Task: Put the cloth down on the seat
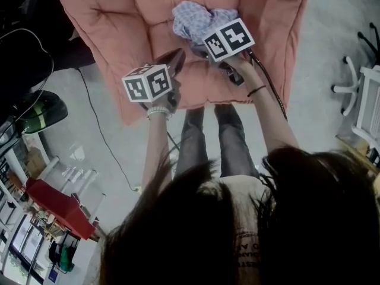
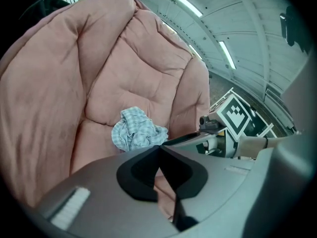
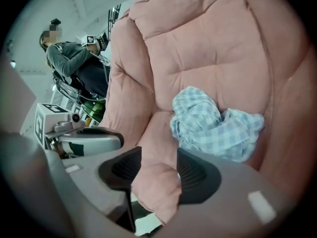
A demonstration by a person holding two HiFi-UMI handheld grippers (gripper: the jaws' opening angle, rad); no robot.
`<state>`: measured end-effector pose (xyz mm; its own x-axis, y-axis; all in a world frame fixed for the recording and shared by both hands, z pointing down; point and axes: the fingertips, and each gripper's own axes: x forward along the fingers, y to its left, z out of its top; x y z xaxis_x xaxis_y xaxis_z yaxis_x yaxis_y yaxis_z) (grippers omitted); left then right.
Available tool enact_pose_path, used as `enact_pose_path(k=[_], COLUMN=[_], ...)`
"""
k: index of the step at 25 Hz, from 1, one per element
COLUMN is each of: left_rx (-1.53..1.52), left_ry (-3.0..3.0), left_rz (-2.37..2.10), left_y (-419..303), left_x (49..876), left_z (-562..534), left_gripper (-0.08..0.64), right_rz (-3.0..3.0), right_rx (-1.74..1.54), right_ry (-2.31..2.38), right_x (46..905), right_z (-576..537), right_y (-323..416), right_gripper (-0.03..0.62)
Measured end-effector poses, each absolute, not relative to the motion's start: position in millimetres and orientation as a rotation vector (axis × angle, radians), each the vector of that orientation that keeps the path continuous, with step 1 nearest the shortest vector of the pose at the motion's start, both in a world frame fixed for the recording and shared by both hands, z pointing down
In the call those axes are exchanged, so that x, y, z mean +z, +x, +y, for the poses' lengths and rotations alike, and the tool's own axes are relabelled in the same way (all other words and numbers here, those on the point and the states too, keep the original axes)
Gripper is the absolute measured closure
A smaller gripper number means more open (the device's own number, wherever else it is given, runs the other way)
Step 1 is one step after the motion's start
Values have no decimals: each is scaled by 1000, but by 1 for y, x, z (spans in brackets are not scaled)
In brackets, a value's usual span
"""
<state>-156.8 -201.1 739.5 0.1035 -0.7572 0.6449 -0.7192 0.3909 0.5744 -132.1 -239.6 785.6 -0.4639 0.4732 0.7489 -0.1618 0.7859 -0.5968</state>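
A crumpled blue-and-white checked cloth [image 1: 193,19] lies loose on the seat of a pink padded chair [image 1: 136,34], near where the seat meets the backrest. The cloth [image 2: 136,130] shows in the left gripper view just beyond the jaws, and in the right gripper view it [image 3: 213,125] rests free on the cushion [image 3: 208,53]. My right gripper [image 1: 199,49] hovers just short of the cloth; its jaws [image 3: 158,162] stand open with only the pink seat edge showing between them. My left gripper [image 1: 175,58] hangs over the seat's front, jaws [image 2: 159,150] shut and empty.
The person's legs [image 1: 214,135] stand right in front of the chair. A black cable [image 1: 101,129] runs over the grey floor at the left. A white chair base [image 1: 350,82] stands at the right, and a red object [image 1: 59,209] at the lower left. Another person [image 3: 74,63] sits beyond the chair.
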Motion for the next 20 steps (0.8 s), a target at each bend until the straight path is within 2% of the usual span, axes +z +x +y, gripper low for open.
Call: enact_pose_path(k=[20], left_rx=[-178], left_ry=[1437], left_rz=[-1726], left_y=[-129], left_x=[597], left_z=[-199], left_gripper=[555], right_rz=[-2271], right_rx=[805], right_ry=[-167], right_x=[613], right_z=[-235], right_y=[-121], right_gripper=[493])
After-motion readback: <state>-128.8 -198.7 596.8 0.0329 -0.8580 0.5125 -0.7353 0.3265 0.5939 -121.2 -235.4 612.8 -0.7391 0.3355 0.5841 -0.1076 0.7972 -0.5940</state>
